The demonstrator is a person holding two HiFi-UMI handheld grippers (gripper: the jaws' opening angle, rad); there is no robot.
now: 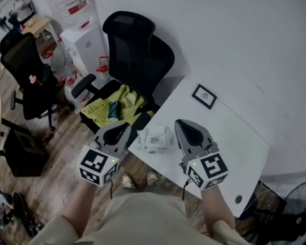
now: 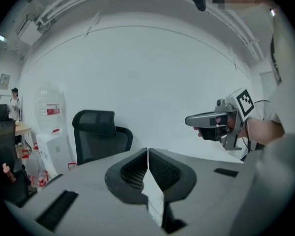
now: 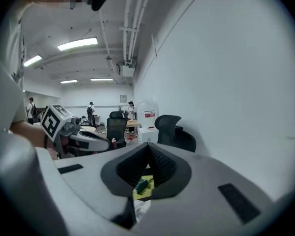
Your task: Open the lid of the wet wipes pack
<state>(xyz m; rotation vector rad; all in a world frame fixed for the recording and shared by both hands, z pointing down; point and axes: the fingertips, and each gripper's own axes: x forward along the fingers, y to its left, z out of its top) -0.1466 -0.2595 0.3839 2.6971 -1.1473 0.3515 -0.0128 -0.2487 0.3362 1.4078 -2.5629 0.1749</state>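
One wipes pack (image 1: 155,138) on table (image 1: 229,137)

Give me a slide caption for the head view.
Grey left gripper and right gripper, both shut and empty, flank the white wet wipes pack on the white table.

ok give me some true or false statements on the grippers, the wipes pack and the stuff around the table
1. The left gripper is gripping the wet wipes pack. False: its jaws are shut on nothing, and the pack lies on the white table.
2. The right gripper has its jaws shut and empty. True.
3. A yellow-green cloth lies on the seat of the black chair. True.
4. The black-framed card lies on the floor. False: it lies on the table, on the side nearer the wall.
5. In the head view, the pack sits between the two grippers. True.
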